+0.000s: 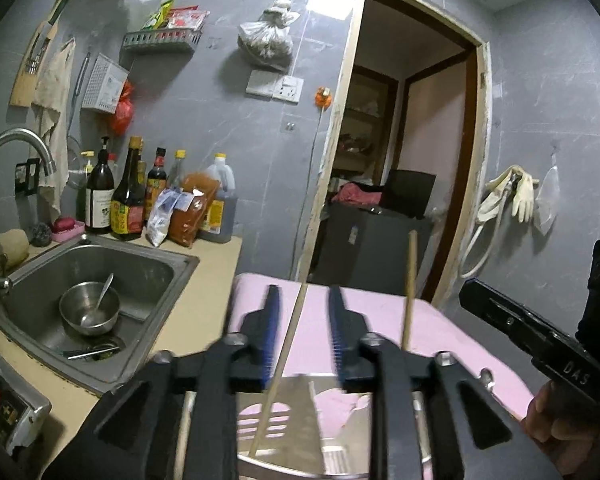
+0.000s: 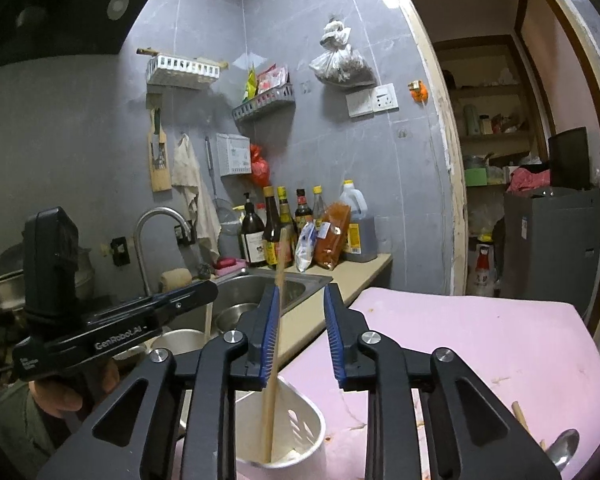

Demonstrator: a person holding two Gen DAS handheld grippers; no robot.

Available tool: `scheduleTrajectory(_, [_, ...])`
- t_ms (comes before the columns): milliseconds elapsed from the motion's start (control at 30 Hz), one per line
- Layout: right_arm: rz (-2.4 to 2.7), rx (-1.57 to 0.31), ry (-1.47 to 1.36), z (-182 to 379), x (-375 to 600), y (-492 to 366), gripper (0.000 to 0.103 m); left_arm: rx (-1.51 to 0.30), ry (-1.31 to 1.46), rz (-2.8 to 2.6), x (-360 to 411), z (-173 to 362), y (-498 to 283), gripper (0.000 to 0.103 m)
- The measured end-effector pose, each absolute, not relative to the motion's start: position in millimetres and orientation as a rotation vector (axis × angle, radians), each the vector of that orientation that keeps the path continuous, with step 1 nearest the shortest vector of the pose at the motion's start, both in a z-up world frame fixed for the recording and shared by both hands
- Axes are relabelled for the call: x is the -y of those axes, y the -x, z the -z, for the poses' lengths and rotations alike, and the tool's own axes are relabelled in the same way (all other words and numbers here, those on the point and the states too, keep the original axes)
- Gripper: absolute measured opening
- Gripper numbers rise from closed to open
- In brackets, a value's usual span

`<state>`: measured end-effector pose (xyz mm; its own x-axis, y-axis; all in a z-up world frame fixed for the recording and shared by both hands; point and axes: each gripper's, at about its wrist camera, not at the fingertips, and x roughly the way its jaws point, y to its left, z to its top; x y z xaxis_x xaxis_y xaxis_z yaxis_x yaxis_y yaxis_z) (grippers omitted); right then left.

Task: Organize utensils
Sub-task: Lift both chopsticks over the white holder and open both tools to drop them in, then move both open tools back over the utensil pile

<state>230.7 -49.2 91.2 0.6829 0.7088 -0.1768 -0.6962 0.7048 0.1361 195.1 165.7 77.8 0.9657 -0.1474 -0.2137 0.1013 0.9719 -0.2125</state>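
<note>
Standing two chopsticks (image 1: 281, 364) in the holder (image 2: 300, 432), we part both grippers (image 1: 303, 334) (image 2: 300, 334), while a spoon (image 2: 562, 446) waits.

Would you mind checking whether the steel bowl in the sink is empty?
No, the steel bowl in the sink has a spoon resting in it.

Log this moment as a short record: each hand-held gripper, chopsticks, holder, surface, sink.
left hand-held gripper: jaws apart, chopstick between them, not pressed
right hand-held gripper: jaws apart, chopstick beside its left pad
holder: white cup, slotted, both chopsticks standing in it
surface: pink mat
spoon: lies on mat at right
sink: steel bowl with a spoon inside
</note>
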Motion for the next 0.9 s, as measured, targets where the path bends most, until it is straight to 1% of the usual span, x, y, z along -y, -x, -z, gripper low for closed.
scheduleTrajectory(67, [-0.774,-0.208,-0.061,-96.0,56.5,-227.9,0.027,-0.210,0.213,0.144,-160.9,-86.0,-190.4,0.029])
scheduleTrajectory(100, [-0.760,-0.194,-0.062,-99.6,61.8,-226.0,0.033,-0.200,0.218,0.149,-157.9,-90.2,-188.1,0.033])
scheduleTrajectory(133, [-0.752,-0.185,-0.065,-101.3,66.4,-224.8,0.040,-0.187,0.222,0.153,-153.1,-94.7,-185.3,0.041])
scheduleTrajectory(167, [-0.739,-0.172,-0.070,-105.2,73.2,-223.1,0.043,-0.174,0.225,0.158,-148.4,-98.5,-182.9,0.044])
scheduleTrajectory(200, [-0.724,-0.160,-0.071,-109.2,80.3,-221.4,0.047,-0.164,0.227,0.165,-143.8,-102.1,-180.8,0.051])
scheduleTrajectory(233, [-0.716,-0.152,-0.071,-111.4,85.7,-220.5,0.049,-0.156,0.229,0.175,-138.0,-105.7,-178.9,0.056])
scheduleTrajectory(267, [-0.704,-0.141,-0.067,-115.3,93.1,-219.1,0.050,-0.151,0.231,0.182,-132.4,-108.9,-177.8,0.058])
scheduleTrajectory(300, [-0.689,-0.130,-0.059,-118.9,100.5,-217.7,0.054,-0.149,0.231,0.188,-126.9,-111.7,-177.1,0.061])
scheduleTrajectory(333, [-0.674,-0.120,-0.052,-121.2,107.7,-216.3,0.060,-0.148,0.230,0.200,-119.9,-114.0,-176.4,0.065])
scheduleTrajectory(367, [-0.660,-0.110,-0.049,-123.2,114.6,-214.8,0.064,-0.148,0.227,0.211,-114.6,-115.7,-176.4,0.069])
scheduleTrajectory(433, [-0.634,-0.095,-0.044,-126.2,130.2,-211.6,0.075,-0.144,0.219,0.232,-101.7,-117.5,-174.9,0.082])
scheduleTrajectory(600, [-0.552,-0.084,-0.035,-129.3,171.8,-205.4,0.091,-0.153,0.189,0.285,-66.1,-118.6,-174.5,0.092])
scheduleTrajectory(700, [-0.514,-0.089,-0.027,-127.5,193.9,-202.3,0.102,-0.164,0.179,0.309,-47.8,-117.4,-175.9,0.095])
scheduleTrajectory(900, [-0.453,-0.112,0.011,-119.6,225.1,-200.2,0.103,-0.207,0.142,0.353,-13.0,-109.8,-181.4,0.096])
